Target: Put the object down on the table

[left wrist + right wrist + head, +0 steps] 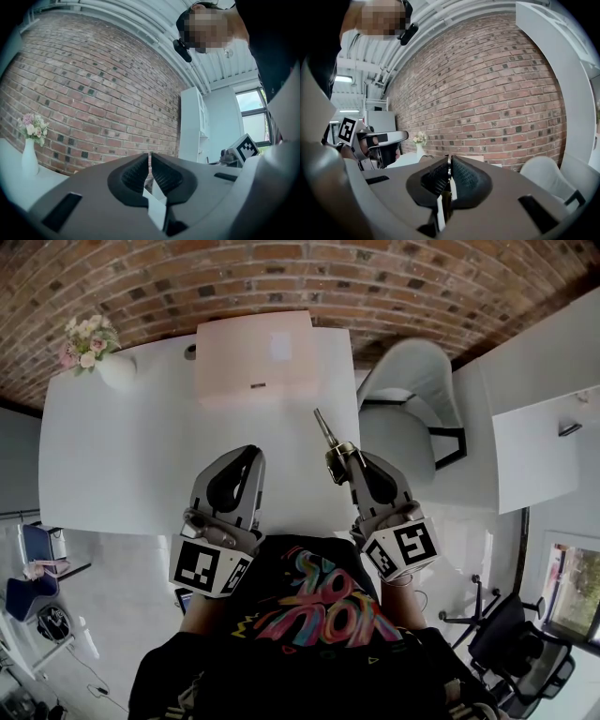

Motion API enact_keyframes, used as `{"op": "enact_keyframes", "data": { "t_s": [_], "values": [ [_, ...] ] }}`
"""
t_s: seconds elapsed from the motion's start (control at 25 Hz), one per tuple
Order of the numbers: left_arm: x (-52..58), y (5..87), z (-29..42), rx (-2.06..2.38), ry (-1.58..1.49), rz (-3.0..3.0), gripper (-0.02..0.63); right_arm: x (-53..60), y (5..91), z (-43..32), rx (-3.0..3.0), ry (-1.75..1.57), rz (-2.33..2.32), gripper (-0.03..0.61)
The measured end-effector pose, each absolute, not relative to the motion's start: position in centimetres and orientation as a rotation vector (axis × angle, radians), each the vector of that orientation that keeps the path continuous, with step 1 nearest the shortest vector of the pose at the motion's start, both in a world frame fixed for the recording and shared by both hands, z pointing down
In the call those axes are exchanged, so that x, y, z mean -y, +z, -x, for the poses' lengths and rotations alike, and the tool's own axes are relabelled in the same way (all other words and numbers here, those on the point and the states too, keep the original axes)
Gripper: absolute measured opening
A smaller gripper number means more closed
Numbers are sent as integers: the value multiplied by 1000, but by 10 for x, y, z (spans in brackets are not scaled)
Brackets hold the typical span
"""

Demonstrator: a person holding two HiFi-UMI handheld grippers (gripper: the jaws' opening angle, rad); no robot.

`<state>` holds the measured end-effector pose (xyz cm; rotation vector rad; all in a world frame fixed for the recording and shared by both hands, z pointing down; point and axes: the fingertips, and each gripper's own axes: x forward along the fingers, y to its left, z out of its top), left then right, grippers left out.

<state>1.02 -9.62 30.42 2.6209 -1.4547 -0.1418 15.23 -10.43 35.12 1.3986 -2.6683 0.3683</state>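
Slim metal-tipped object [327,432] is held clenched in right tool [340,458] over white surface [122,456], and left tool [248,455] is seen clenched empty.

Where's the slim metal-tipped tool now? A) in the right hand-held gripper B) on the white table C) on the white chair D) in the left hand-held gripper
A: the slim metal-tipped tool sticks out of the right hand-held gripper, whose jaws are shut on it; the left hand-held gripper is empty.
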Motion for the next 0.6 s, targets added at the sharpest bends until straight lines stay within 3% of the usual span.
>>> {"op": "enact_keyframes", "data": {
  "t_s": [0.6],
  "values": [
    [93,327,-4,1374,-100,-2602,37,102,383,-134,2535,340,-1306,21]
  ]
}}
